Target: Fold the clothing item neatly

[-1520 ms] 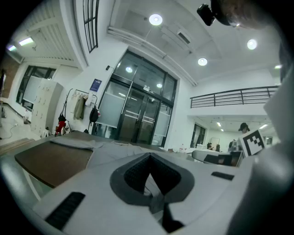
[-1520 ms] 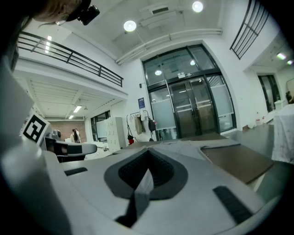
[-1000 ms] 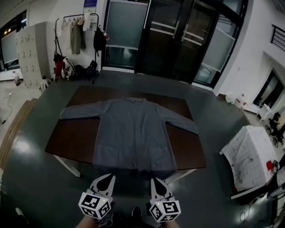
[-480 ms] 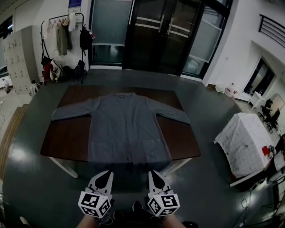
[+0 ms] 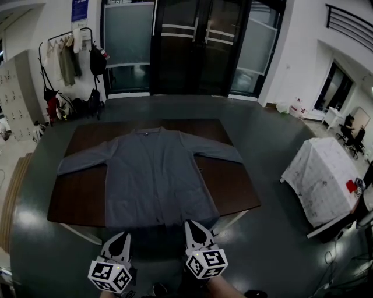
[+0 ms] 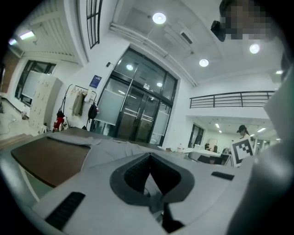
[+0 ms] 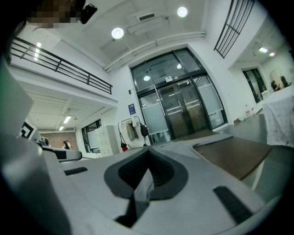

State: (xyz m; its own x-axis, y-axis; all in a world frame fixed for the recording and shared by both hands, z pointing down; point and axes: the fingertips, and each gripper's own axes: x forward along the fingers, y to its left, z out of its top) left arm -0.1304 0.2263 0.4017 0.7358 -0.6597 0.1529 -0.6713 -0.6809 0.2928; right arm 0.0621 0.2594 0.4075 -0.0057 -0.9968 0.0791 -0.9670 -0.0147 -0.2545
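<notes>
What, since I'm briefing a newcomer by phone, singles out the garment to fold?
Find the brown table on the dark floor. On it lies a grey long-sleeved jacket, spread flat with sleeves out; the other clothes hang upright, far behind it.

No readable print anywhere. Blue sign (image 5: 79,10) on far wall, left of the glass doors (image 5: 186,46): lettering too small to read. Cubes on left gripper (image 5: 122,237) and right gripper (image 5: 191,225) carry black-and-white square markers: patterns only, no letters or numbers.
</notes>
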